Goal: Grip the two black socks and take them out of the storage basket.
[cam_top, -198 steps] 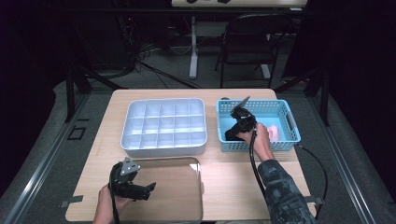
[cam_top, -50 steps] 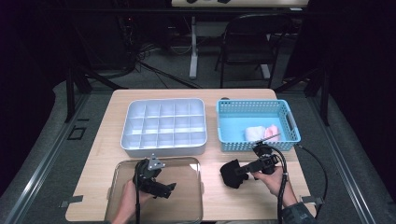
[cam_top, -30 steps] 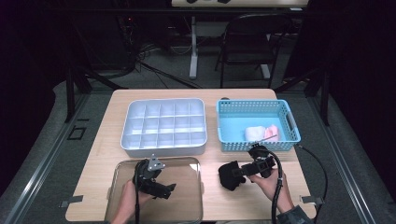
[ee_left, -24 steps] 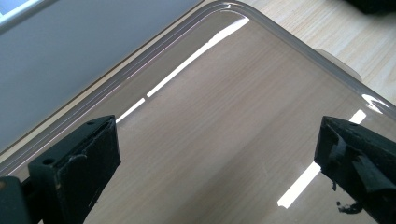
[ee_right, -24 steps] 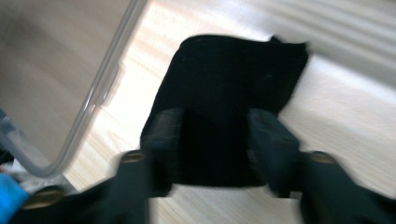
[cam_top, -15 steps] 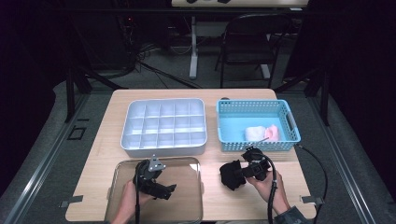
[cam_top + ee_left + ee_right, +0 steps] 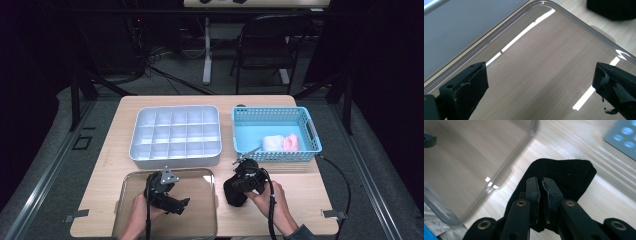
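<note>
A black cloth (image 7: 231, 198) lies bunched on the wooden table just right of a clear plastic tray (image 7: 131, 186). My right gripper (image 7: 236, 188) points left at it and has just been closing. In the right gripper view its pads are pressed together on a fold of the black cloth (image 7: 574, 173), right gripper (image 7: 541, 181), with the tray's rim (image 7: 524, 141) just beyond. My left gripper (image 7: 181, 204) hovers over the tray's middle. Its jaws stand wide apart in the left gripper view, left gripper (image 7: 540, 87), with nothing between them, above the tray's floor (image 7: 544, 62).
A grey compartment box (image 7: 175, 135) sits behind the tray. A blue basket (image 7: 310, 135) at the back right holds a white bundle (image 7: 274, 141) and a pink one (image 7: 291, 142). A chair (image 7: 265, 45) stands beyond the table.
My right gripper has shut on the black cloth and moved left with it, closer to the tray. The left gripper has stayed where it was.
</note>
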`<action>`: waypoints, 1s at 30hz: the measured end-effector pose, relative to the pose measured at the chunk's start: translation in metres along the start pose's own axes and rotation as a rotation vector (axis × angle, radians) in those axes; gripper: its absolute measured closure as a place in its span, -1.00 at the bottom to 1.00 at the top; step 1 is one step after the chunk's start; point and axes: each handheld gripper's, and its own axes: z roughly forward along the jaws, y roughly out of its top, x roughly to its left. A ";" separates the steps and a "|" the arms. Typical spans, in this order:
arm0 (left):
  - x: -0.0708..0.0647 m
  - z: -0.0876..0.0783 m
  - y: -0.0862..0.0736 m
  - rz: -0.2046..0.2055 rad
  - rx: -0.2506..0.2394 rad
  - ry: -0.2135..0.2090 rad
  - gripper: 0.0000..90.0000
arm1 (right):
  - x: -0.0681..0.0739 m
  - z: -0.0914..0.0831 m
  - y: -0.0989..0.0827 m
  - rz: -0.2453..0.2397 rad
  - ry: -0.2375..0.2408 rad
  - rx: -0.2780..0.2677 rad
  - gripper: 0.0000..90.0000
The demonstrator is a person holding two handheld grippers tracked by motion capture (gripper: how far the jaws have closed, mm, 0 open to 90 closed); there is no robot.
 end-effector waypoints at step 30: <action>0.000 -0.005 -0.002 0.001 -0.003 0.003 -0.99 | -0.033 0.029 -0.023 0.159 0.197 -0.023 0.67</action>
